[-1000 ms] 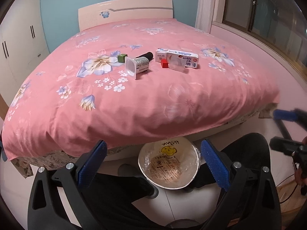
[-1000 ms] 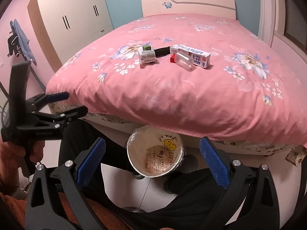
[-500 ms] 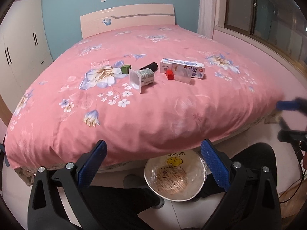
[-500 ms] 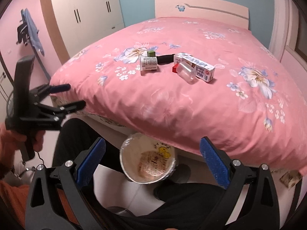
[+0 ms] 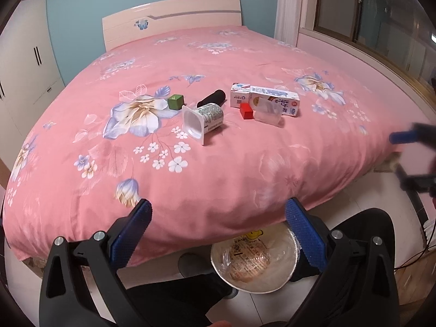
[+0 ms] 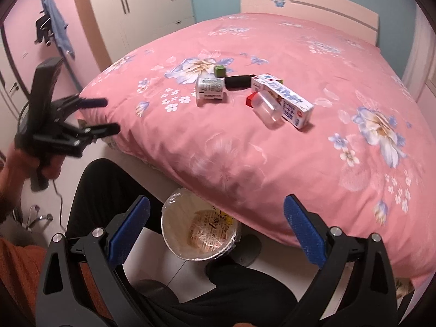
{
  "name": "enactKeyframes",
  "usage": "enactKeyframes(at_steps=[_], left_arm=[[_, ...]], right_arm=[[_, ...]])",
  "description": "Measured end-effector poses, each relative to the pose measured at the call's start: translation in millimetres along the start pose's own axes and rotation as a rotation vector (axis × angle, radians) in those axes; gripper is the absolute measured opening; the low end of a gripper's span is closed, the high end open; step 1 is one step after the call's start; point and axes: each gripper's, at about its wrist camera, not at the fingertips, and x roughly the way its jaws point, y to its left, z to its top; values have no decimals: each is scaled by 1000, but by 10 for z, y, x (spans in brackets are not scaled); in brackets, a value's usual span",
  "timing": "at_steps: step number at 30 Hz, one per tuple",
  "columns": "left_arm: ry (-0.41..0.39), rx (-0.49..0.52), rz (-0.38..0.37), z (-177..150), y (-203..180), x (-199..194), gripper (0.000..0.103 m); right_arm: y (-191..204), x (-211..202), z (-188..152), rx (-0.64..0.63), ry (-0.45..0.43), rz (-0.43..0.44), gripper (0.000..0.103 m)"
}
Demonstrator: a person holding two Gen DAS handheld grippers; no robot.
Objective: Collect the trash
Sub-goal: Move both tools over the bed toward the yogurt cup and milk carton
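On the pink floral bed (image 5: 218, 169) (image 6: 340, 62) lie a tipped white yogurt cup (image 5: 203, 118) (image 6: 211, 90), a white milk carton (image 5: 265, 99) (image 6: 283, 100), a clear plastic cup (image 5: 268, 113) (image 6: 267, 109), a red block (image 5: 246, 111), a green block (image 5: 175, 101) (image 6: 219, 70) and a black cylinder (image 5: 212, 98) (image 6: 239, 81). A lined white trash bin (image 5: 254, 261) (image 6: 200, 235) stands on the floor by the bed's edge. My left gripper (image 5: 218, 234) (image 6: 105, 114) is open and empty above the bed's near edge. My right gripper (image 6: 216, 231) is open and empty above the bin.
A person's black-clad legs (image 6: 109, 190) flank the bin. White wardrobes (image 6: 136, 8) stand left of the bed, a window (image 5: 381, 13) to the right. A blue cloth (image 6: 58, 30) hangs on the pink wall. A cable (image 5: 417, 259) trails on the floor.
Both grippers have risen and moved forward toward the bed; the items look nearer and the bin sits lower in view. Both stay open and empty.
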Motion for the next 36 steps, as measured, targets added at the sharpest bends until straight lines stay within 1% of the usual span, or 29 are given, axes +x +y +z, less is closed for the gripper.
enactKeyframes(at_steps=[1,6,7,9,11,12,16,17,20,24,27,29,31,34,36], left_arm=[[6,4,-11,57,32,34,100],[13,27,12,235,129,118,100],[17,29,5,271,144,133,100],[22,34,0,321,166,157,100],[25,64,-2,396,175,201,100],[25,70,-4,404,184,211,100],[35,108,-37,520,223,338,100],[40,122,-64,551,231,372,100],[50,171,-117,632,252,461,100],[60,227,-110,737,280,574,100],[55,273,-90,810,287,651,100],[64,284,-88,859,308,719,100],[75,280,-90,919,339,797,100],[79,289,-85,994,374,883,100],[90,288,-110,1062,396,951,100]], right_arm=[[-9,19,22,-9,7,2,96],[-96,153,164,-58,59,29,96],[-117,174,187,-63,66,24,96],[-181,217,242,-76,85,42,96],[-231,242,295,-91,90,23,96],[-252,251,318,-101,93,28,96],[-337,281,408,-167,89,-19,96],[-361,283,426,-191,87,-23,96],[-446,275,472,-243,81,0,96],[-553,261,563,-321,69,24,96],[-646,271,647,-317,74,58,96],[-725,322,703,-300,106,101,96],[-827,399,759,-274,136,121,96],[-923,488,818,-273,159,106,96],[-971,547,842,-279,178,100,96]])
